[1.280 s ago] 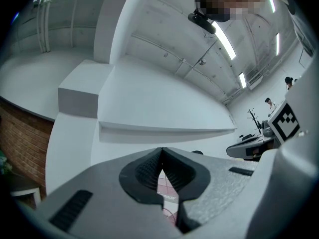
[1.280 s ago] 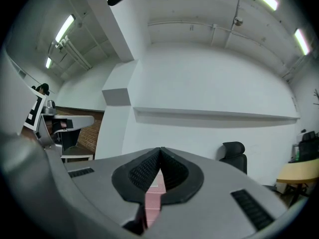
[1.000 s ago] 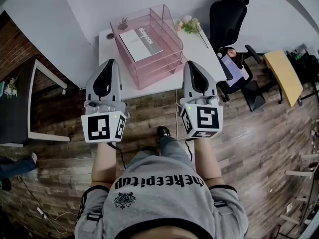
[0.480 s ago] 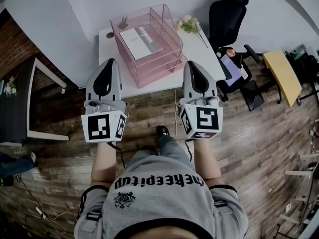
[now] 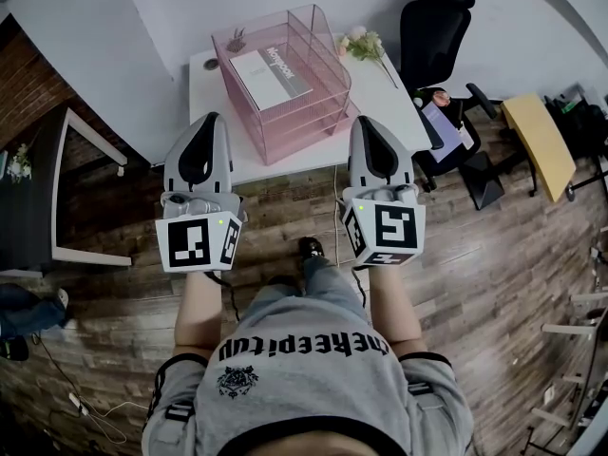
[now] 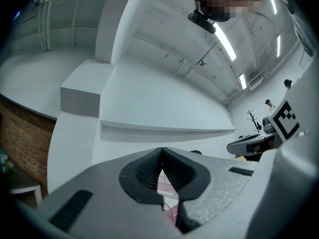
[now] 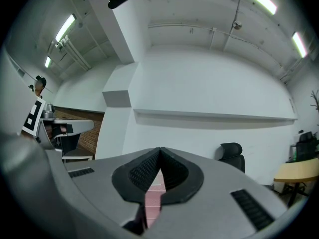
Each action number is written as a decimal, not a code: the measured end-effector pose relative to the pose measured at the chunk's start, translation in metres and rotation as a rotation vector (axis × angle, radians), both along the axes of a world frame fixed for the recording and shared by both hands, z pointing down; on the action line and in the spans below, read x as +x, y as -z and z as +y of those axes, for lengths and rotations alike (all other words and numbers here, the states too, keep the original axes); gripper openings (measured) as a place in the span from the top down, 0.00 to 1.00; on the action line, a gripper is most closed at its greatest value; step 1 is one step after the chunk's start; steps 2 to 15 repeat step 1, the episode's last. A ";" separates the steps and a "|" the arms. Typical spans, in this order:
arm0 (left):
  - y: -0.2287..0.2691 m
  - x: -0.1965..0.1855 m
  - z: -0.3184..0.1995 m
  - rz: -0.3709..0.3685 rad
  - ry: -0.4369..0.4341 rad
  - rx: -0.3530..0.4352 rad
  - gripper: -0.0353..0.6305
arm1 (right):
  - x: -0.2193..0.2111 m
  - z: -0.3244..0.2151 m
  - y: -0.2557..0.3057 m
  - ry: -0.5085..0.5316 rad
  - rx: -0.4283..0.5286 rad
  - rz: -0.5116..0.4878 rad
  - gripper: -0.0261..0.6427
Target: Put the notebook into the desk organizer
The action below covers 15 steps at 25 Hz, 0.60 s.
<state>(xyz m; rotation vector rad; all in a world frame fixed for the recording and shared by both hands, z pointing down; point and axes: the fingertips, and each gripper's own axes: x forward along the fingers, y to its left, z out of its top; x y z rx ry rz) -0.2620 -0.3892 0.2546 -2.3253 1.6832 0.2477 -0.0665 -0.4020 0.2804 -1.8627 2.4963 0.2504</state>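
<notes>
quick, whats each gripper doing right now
Left gripper: jaws closed, holding nothing.
Right gripper: jaws closed, holding nothing.

My sweatshirt (image 5: 304, 369): black chest lettering, "keepit" legible in the middle, ends unclear.
Notebook (image 5: 271, 77): dark word on cover, too small to read.

Flowers (image 5: 361, 47) on white worktop's (image 5: 380, 103) far right corner; black office chair (image 5: 432, 27) just beyond; yellow table (image 5: 540, 141) further right; wood-plank floor (image 5: 494, 274) below.
</notes>
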 end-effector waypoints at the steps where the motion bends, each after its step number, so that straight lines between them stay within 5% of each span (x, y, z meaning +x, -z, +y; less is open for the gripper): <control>1: -0.001 -0.001 0.000 0.000 0.001 -0.001 0.94 | -0.001 0.000 0.000 0.000 0.001 -0.002 0.96; 15: -0.001 -0.001 0.000 0.000 0.001 -0.001 0.94 | -0.001 0.000 0.000 0.000 0.001 -0.002 0.96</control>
